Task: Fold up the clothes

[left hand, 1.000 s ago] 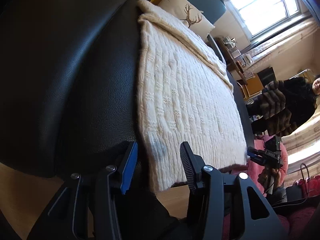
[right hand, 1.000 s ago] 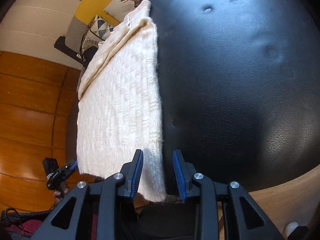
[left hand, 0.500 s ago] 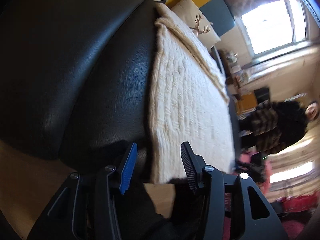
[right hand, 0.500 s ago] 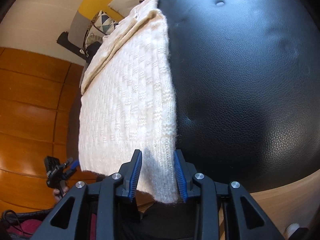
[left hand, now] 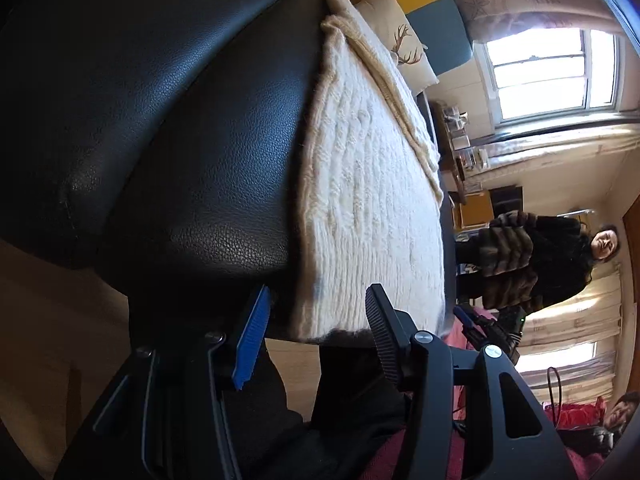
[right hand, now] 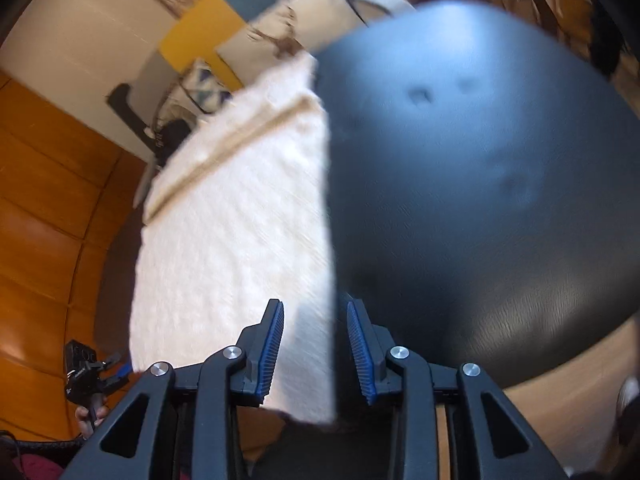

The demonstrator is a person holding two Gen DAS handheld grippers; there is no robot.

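My left gripper (left hand: 316,332) is opening, its jaws straddling the sweater's (left hand: 372,200) near left corner without pinching it. My right gripper (right hand: 314,350) stands apart round the near right corner, pads clear of the knit, ready, I reckon, to take hold. The sweater lies flat on the black ottoman (right hand: 480,200), hem nearest me, probably for folding away from me.

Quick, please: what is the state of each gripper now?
Left gripper: jaws opening, sweater corner between them, not pinched.
Right gripper: open, sweater edge between, pads not touching.
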